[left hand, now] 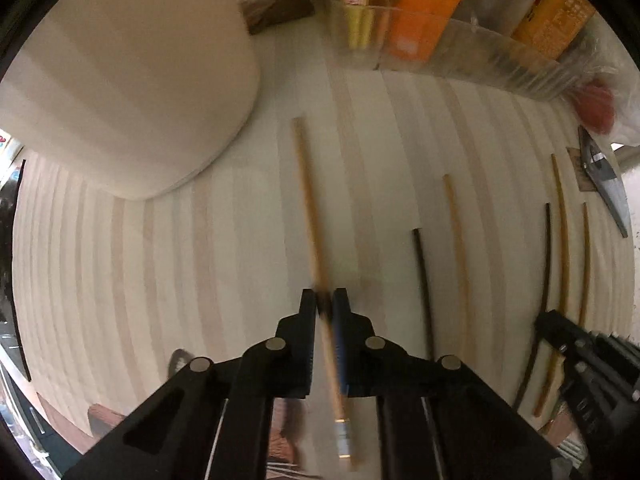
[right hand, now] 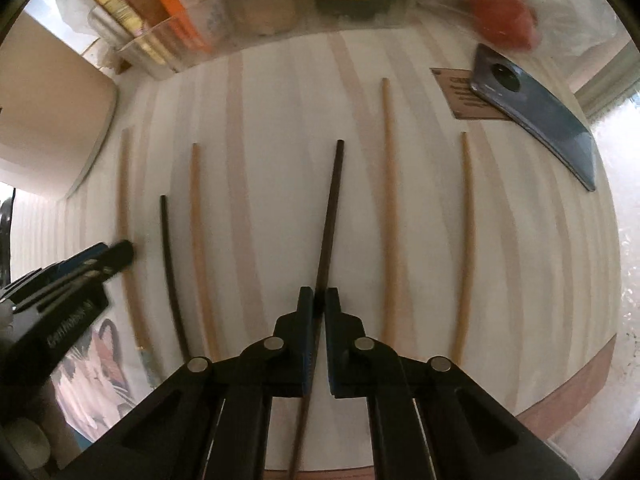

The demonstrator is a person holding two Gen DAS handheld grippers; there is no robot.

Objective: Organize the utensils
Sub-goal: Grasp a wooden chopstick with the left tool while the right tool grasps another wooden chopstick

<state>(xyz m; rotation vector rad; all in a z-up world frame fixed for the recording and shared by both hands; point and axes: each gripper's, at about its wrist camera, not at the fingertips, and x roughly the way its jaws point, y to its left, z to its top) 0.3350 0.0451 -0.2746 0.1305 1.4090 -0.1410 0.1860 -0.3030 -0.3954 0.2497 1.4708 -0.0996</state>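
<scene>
Several chopsticks lie side by side on a pale striped wooden board. My left gripper is shut on a light bamboo chopstick with a metal-capped end; it also shows at the left of the right wrist view. My right gripper is shut on a dark brown chopstick. Another dark chopstick and light ones lie flat around them. The left gripper shows at the left of the right wrist view, and the right gripper at the right edge of the left wrist view.
A large cream rounded container stands at the far left. A clear bin with orange and yellow packages lines the back. A dark blue phone lies on a brown card at the far right, near a red item in a bag.
</scene>
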